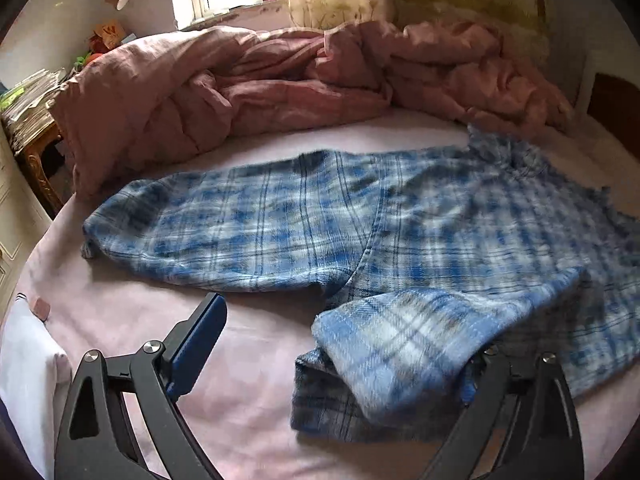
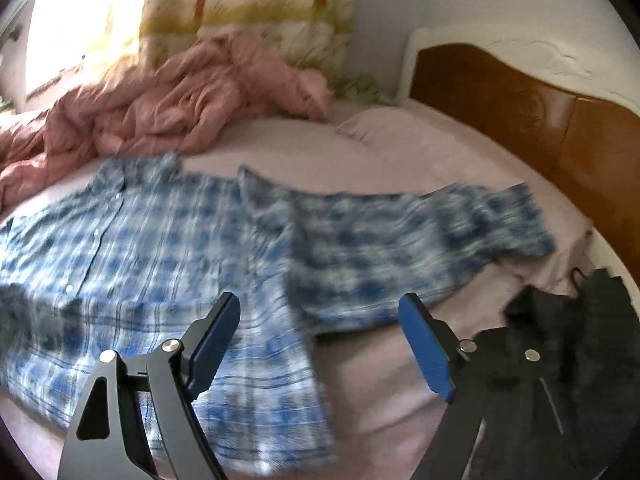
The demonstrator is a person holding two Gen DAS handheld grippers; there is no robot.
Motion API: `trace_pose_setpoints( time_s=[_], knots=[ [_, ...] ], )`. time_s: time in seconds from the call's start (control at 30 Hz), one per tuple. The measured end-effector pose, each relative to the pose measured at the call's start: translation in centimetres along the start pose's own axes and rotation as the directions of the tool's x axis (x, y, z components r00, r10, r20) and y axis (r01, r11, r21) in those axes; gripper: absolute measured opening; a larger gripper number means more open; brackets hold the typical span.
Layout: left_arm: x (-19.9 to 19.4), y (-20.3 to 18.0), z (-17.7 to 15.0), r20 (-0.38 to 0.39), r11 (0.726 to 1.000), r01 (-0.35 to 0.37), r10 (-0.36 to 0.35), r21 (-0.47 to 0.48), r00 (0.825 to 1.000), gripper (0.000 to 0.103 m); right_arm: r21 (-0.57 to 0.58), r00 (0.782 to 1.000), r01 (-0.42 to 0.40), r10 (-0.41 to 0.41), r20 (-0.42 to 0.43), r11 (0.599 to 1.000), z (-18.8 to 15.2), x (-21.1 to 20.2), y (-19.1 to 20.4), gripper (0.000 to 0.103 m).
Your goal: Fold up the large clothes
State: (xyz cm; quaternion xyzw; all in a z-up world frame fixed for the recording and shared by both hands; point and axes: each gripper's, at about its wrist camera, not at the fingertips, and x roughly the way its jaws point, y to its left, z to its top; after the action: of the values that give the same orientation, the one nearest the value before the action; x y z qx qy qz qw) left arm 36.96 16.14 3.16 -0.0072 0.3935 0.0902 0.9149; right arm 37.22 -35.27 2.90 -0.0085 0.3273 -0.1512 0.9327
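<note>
A blue and white plaid shirt (image 1: 360, 224) lies spread on the pink bed sheet (image 1: 248, 360), one sleeve stretched to the left. A folded-up corner of the shirt (image 1: 400, 352) drapes over my left gripper's right finger and hides it. My left gripper (image 1: 340, 344) is open; its left finger (image 1: 200, 340) is bare over the sheet. In the right wrist view the shirt (image 2: 160, 248) is blurred, its other sleeve (image 2: 420, 232) reaching right. My right gripper (image 2: 320, 336) is open and empty just above the shirt's hem and sleeve edge.
A crumpled pink duvet (image 1: 260, 84) is piled at the far side of the bed. A wooden headboard (image 2: 540, 120) stands at the right. A dark garment (image 2: 560, 352) lies at the near right. A cluttered bedside table (image 1: 32, 120) is at the far left.
</note>
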Motion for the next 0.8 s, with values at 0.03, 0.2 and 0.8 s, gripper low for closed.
trace_pose_setpoints(
  time_s=[0.03, 0.2, 0.8],
  knots=[
    [-0.6, 0.1, 0.0, 0.015, 1.000, 0.004, -0.004, 0.005, 1.000, 0.098, 0.022, 1.000, -0.016, 0.016, 0.005, 1.000, 0.1, -0.7, -0.7, 0.083],
    [-0.4, -0.3, 0.5, -0.045, 0.999, 0.028, -0.026, 0.044, 0.999, 0.103, 0.075, 0.998, -0.062, 0.060, 0.026, 0.995, -0.2, -3.5, -2.9, 0.084],
    [-1.2, 0.4, -9.0, -0.089, 0.873, 0.405, -0.441, -0.272, 0.893, 0.097, 0.197, 0.929, -0.332, 0.356, -0.103, 0.923, -8.6, -5.6, -2.0, 0.085]
  ],
)
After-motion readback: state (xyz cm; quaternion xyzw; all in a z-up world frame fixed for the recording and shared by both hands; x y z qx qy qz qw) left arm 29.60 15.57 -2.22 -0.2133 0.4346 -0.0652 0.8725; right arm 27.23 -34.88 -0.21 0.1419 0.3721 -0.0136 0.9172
